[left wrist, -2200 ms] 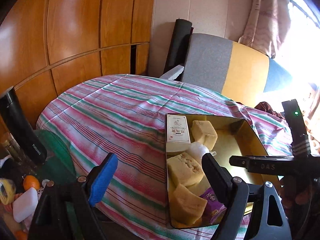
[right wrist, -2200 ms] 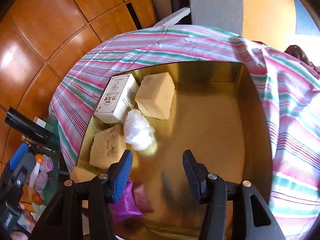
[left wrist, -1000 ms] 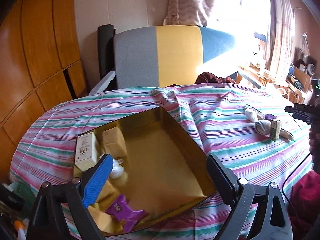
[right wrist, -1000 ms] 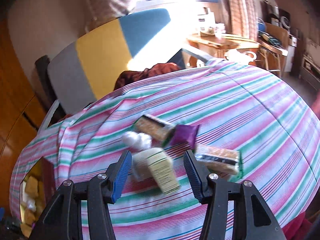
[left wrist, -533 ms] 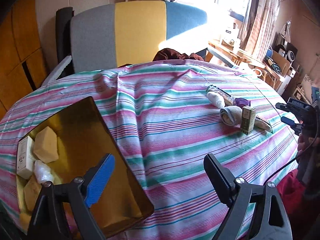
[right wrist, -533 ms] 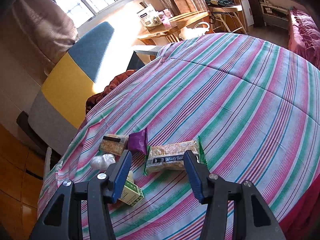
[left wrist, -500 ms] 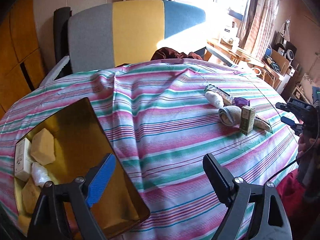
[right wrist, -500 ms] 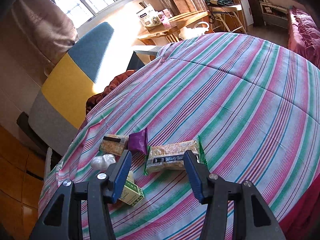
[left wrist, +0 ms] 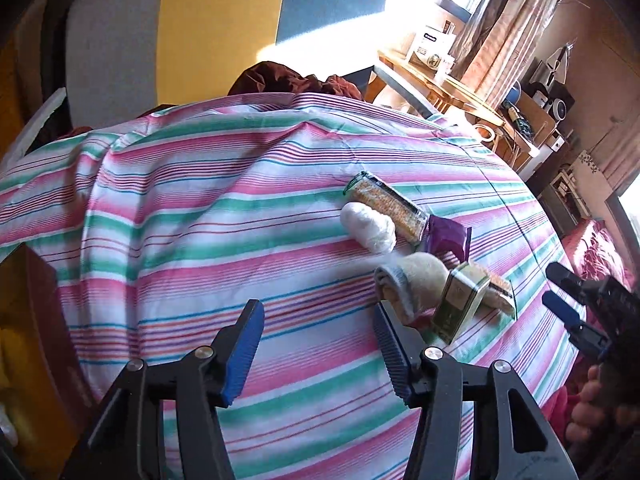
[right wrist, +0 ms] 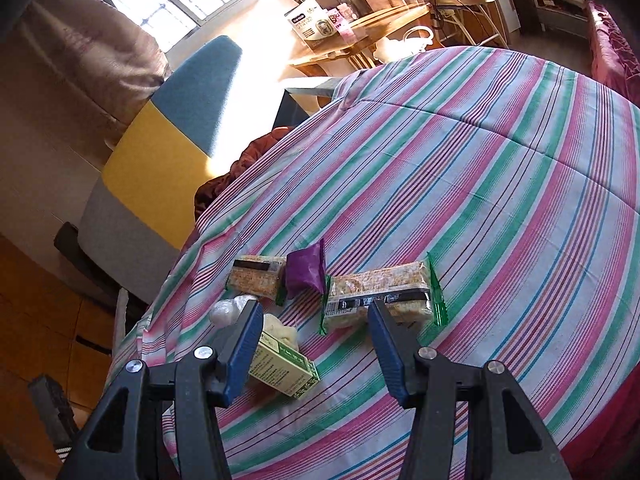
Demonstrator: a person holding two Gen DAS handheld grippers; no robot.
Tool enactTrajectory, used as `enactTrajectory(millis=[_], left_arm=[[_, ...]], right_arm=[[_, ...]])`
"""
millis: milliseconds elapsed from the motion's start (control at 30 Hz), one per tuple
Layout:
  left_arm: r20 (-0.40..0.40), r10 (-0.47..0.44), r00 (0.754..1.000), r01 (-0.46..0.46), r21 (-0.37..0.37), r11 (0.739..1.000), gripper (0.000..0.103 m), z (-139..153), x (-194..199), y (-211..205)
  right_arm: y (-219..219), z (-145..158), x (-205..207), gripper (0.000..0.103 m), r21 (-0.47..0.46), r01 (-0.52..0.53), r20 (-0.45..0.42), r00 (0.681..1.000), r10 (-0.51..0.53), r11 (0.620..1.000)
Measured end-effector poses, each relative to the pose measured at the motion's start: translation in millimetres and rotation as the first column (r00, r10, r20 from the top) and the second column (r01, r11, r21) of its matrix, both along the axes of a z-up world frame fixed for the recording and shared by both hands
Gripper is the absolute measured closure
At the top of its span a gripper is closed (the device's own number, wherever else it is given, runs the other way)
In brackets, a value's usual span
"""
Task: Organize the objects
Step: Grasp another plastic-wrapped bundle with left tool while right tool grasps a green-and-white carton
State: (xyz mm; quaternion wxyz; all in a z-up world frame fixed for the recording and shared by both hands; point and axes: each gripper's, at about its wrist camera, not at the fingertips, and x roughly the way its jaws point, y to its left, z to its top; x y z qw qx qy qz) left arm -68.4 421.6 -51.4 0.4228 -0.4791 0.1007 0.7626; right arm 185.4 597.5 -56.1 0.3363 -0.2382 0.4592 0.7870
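Two clear-wrapped oblong grain bars (right wrist: 378, 294) (right wrist: 256, 278) lie flat on the pink-and-green striped tablecloth (right wrist: 500, 184), long axes roughly in line, a purple foil packet (right wrist: 306, 270) between them. Left gripper (left wrist: 318, 354) closing on nothing. Right gripper (right wrist: 312, 352) parted, empty, near a green-and-cream carton (right wrist: 286, 368) tilted on its side.
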Motion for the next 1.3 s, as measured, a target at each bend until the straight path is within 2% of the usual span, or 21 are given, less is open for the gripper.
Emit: enactTrajectory(millis=[133, 267, 367, 433, 467, 500, 533, 567, 600, 800, 967, 1133, 1233, 1300], left_arm=[[0.047, -0.027, 0.998, 0.027, 0.006, 1.0, 0.04, -9.1, -12.8, 42.7], [0.076, -0.027, 0.997, 0.028, -0.008, 1.0, 0.03, -24.2, -24.7, 80.2], [0.072, -0.023, 0.997, 0.026, -0.038, 0.999, 0.029, -40.3, -30.0, 103.4], [0.077, -0.027, 0.997, 0.031, -0.058, 0.998, 0.031, -51.8, -33.8, 114.6], [0.075, -0.033, 0.997, 0.038, -0.074, 0.997, 0.035, -58.5, -34.8, 119.7], [0.07, -0.045, 0.997, 0.051, -0.092, 0.994, 0.046, -64.0, -35.0, 123.2], [0.04, -0.052, 0.998, 0.055, -0.092, 0.994, 0.051, -65.0, -33.9, 123.3], [0.024, -0.062, 0.998, 0.064, -0.077, 0.995, 0.061, -63.5, -32.7, 121.7], [0.039, -0.069, 0.997, 0.071, -0.067, 0.995, 0.061, -63.2, -33.1, 119.2], [0.034, -0.05, 0.998, 0.052, -0.052, 0.997, 0.062, -63.4, -30.2, 78.3], [0.031, -0.031, 0.999, 0.032, -0.05, 0.998, 0.062, -62.6, -22.4, 32.8], [0.026, -0.045, 0.999, 0.046, -0.044, 0.998, 0.062, -62.2, -0.2, -5.6], [0.004, -0.055, 0.998, 0.055, -0.05, 0.997, 0.062, -61.7, 15.5, -22.7], [-0.001, -0.06, 0.998, 0.06, -0.049, 0.997, 0.062, -61.3, 25.3, -33.7]], right_arm=[[3.3, -2.1, 4.2, 0.048, -0.031, 0.006, -0.033, 0.999, -0.007, 1.0], [6.9, -6.1, 6.3, 0.048, -0.068, 0.004, -0.057, 0.998, -0.008, 0.998], [9.2, -8.4, 8.6, 0.048, -0.087, 0.008, -0.075, 0.997, -0.015, 0.996], [10.9, -9.7, 11.5, 0.048, -0.095, 0.019, -0.084, 0.996, -0.027, 0.995], [11.9, -10.4, 12.7, 0.048, -0.1, 0.024, -0.087, 0.996, -0.033, 0.995], [12.9, -11.3, 13.8, 0.048, -0.103, 0.03, -0.088, 0.995, -0.039, 0.994], [13.8, -12.4, 14.5, 0.048, -0.108, 0.034, -0.087, 0.995, -0.043, 0.994], [14.8, -13.3, 15.0, 0.048, -0.112, 0.037, -0.086, 0.995, -0.047, 0.993], [15.6, -14.0, 15.6, 0.048, -0.113, 0.04, -0.084, 0.995, -0.049, 0.993], [13.6, -17.8, 6.2, 0.048, -0.109, 0.006, -0.051, 0.999, -0.011, 0.994], [4.8, -22.4, -18.8, 0.048, -0.092, -0.108, -0.008, 0.994, 0.107, 0.99], [-11.1, -24.7, -47.1, 0.048, -0.04, -0.223, 0.079, 0.971, 0.225, 0.974], [-19.2, -27.0, -60.8, 0.035, -0.012, -0.275, 0.12, 0.954, 0.275, 0.961], [-23.3, -27.8, -69.9, 0.035, 0.014, -0.307, 0.151, 0.941, 0.301, 0.952]])
